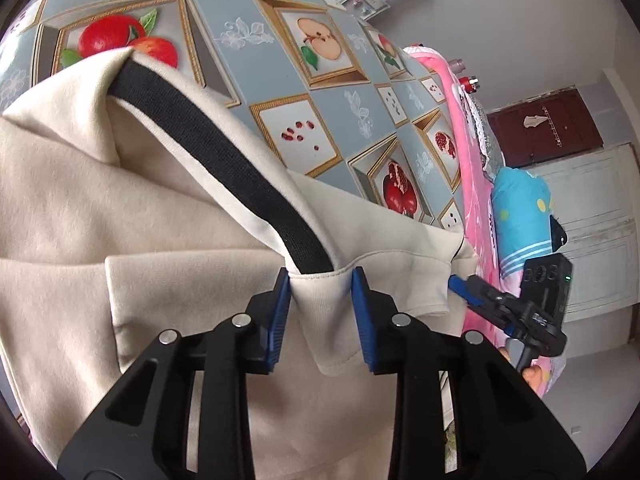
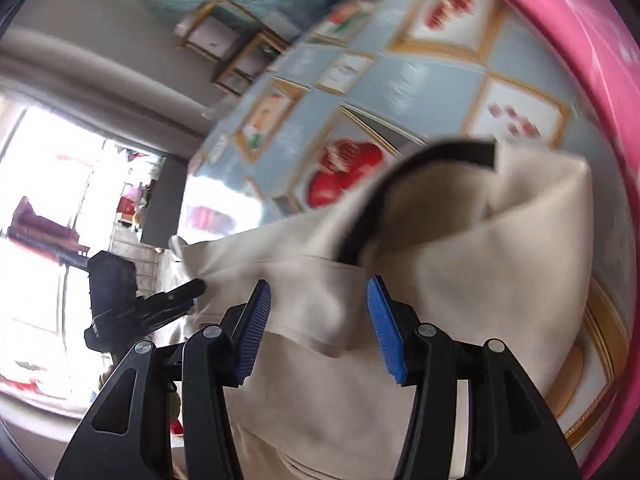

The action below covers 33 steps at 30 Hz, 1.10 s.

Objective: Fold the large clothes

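Your left gripper (image 1: 320,280) sits at the hem of the cream garment (image 1: 120,220), which lies heaped on the fruit-print tablecloth (image 1: 320,92). Its blue pads (image 1: 280,312) stand apart on either side of a ridge of cloth; the left pad touches the fabric, but the jaws are not clamped on it. A black stripe (image 1: 224,160) runs along the raised fold down to your left fingertips. Your right gripper (image 2: 318,296) is also at the hem, further along the same edge, with its pads (image 2: 380,320) well apart and cloth bunched loosely between them. That view is blurred, so whether the fabric touches either right pad is hard to tell. A pink cover (image 1: 476,200) lies along the table's far side
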Tool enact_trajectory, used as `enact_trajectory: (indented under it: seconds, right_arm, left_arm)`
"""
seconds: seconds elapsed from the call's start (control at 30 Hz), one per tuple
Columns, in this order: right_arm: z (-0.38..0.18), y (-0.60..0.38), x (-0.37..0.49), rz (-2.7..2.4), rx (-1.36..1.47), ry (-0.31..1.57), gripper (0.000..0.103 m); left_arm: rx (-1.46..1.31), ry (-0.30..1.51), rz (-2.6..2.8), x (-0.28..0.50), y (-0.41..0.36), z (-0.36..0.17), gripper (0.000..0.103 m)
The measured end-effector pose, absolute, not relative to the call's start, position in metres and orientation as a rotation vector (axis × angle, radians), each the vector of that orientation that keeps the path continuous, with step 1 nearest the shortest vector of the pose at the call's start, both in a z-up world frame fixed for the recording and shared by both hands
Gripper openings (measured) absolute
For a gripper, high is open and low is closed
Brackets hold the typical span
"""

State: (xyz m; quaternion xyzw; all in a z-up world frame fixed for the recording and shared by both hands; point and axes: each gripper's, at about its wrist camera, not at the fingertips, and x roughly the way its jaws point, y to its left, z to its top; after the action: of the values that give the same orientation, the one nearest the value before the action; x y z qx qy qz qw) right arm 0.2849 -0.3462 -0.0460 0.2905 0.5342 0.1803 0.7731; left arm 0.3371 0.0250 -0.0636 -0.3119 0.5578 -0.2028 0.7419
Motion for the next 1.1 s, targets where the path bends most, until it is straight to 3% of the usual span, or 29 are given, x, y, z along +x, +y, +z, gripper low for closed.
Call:
enact_trajectory:
  seconds: [0.3,0.47,0.63,0.73,1.1]
  right_arm:
    - [-0.060,-0.330,0.285,0.399,0.619,1.228,0.048]
    - [-0.057,-0.321,0.285,0.414,0.554,1.245,0.033]
    - [-0.048,-0.311,0.283,0.433,0.417,1.235,0.019]
    - [-0.042,-0.303,0.291,0.424,0.336,1.218,0.014]
    - [-0.042,-0.289,0.363,0.314,0.199,1.145,0.013]
  left_arm:
    - [-0.674,1.310,-0.456,0.332,0.018,-0.074,0.027]
    - [-0.606,1.308,-0.447,0.330,0.011,-0.069,0.025]
    - [-0.303,1.250,-0.468,0.325,-0.014,-0.049,0.009]
    - [-0.102,1.159,-0.457,0.326,-0.029,-0.034,0.006]
    - [0.028,1.059,-0.386,0.395,-0.044,-0.038,0.005]
